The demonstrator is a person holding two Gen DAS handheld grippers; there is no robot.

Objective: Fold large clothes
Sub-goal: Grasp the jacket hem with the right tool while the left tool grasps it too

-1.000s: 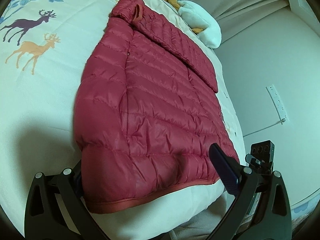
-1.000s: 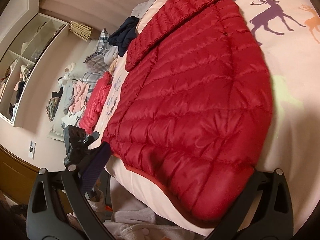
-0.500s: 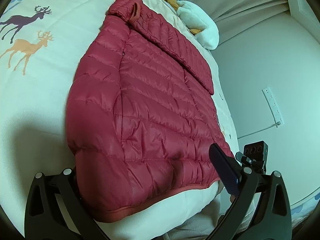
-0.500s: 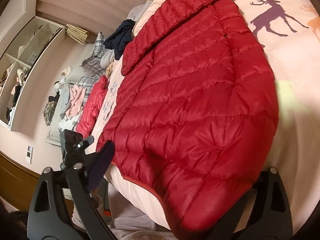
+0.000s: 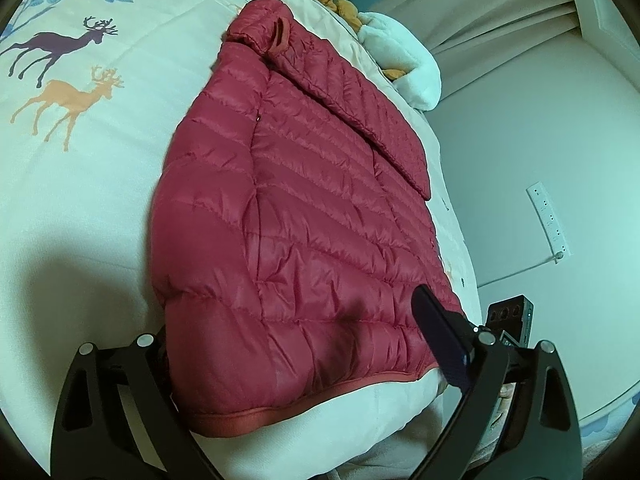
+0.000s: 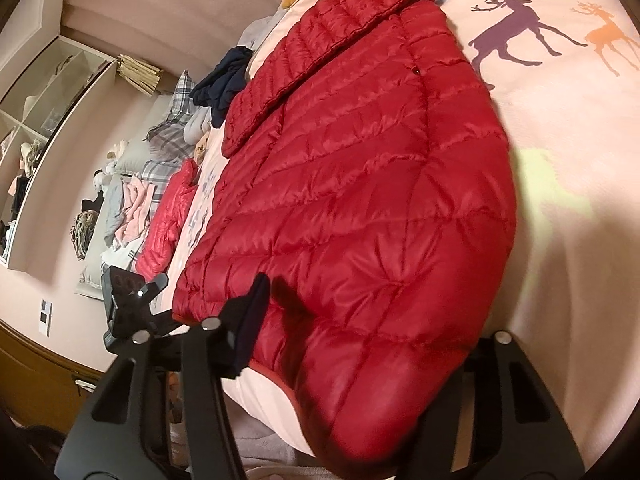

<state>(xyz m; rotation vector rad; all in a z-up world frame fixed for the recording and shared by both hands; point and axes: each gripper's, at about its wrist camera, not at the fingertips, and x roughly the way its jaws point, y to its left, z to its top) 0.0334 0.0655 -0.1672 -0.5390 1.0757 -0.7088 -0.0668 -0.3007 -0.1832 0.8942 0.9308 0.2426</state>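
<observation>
A red quilted down jacket (image 5: 304,216) lies flat on a white bed cover (image 5: 80,184) with deer prints, a sleeve folded across its far side. Its hem faces me at the bed's near edge. My left gripper (image 5: 296,344) is open and straddles the hem's corner, one finger under the jacket's edge, the other finger (image 5: 440,336) above it. In the right wrist view the jacket (image 6: 360,184) fills the middle. My right gripper (image 6: 368,332) straddles the opposite hem corner, jaws partly closed around the fabric; the left finger (image 6: 248,320) rests on top.
A white plush toy (image 5: 404,64) and orange toy lie at the bed's head. A pile of clothes (image 6: 160,184) lies at the bed's far side, below wall shelves (image 6: 36,128). A power strip (image 5: 548,220) hangs on the wall.
Both grippers have moved onto the jacket's hem corners. The right gripper's jaws have narrowed around the fabric. The hem has bunched up slightly at the right corner.
</observation>
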